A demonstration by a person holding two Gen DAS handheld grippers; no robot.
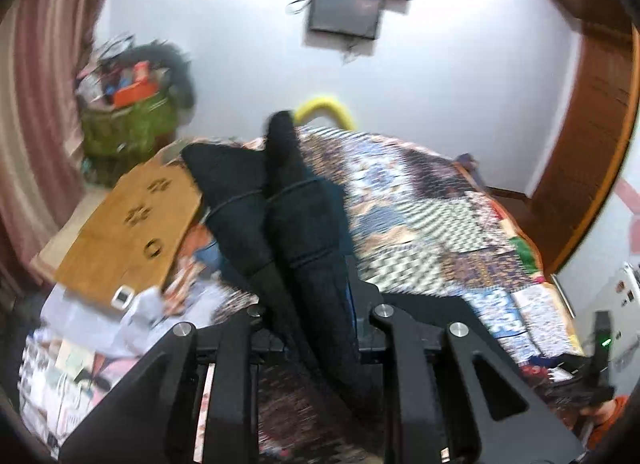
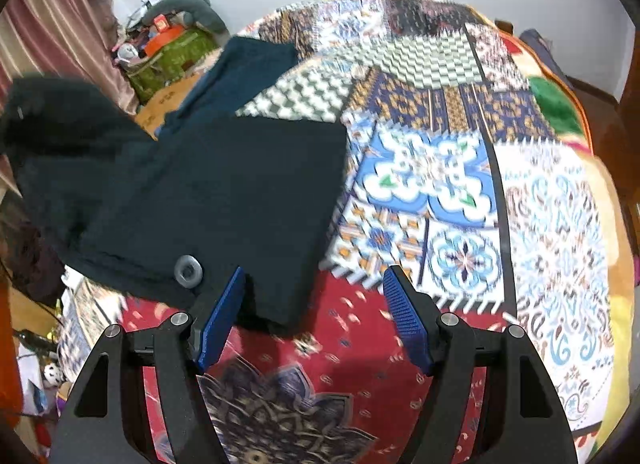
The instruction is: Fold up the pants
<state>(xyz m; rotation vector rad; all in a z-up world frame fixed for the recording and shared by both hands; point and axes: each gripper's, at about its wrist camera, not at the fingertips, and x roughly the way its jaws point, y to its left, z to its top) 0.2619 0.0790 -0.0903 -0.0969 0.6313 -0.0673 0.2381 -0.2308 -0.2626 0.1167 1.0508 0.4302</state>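
A: Left gripper [image 1: 316,304] is pinched shut on the dark pants [image 1: 280,215]. We can see the cloth bunched up between its jaws and hanging out past them toward 12 o'clock.

B: And our right gripper [image 2: 316,304]?

A: Its blue pads [image 2: 408,324] stand apart with nothing between them. It hangs over the bed, right at the near edge of the pants.

B: Where are the pants?

A: Most of them lie flat on the patchwork bedspread [image 2: 440,183]. In the right wrist view they fill the left half. One part is lifted up in a floppy lump at 9 o'clock. We think that is the bit our left gripper holds.

B: How will they feel?

A: Soft and light, we think. They bend and sag, so they will not stay stiff when we lift them. They look a bit thick, so they should not slip out. The round grey button [image 2: 187,271] shows the waist end is near us, at about 7 o'clock.

B: Which way do they point?

A: The long way runs from the waist near us up toward 11 o'clock, where a leg end [image 2: 260,59] lies far off.

B: Where should we grab?

A: At an edge or corner of the waist, we think, so the cloth folds flat.
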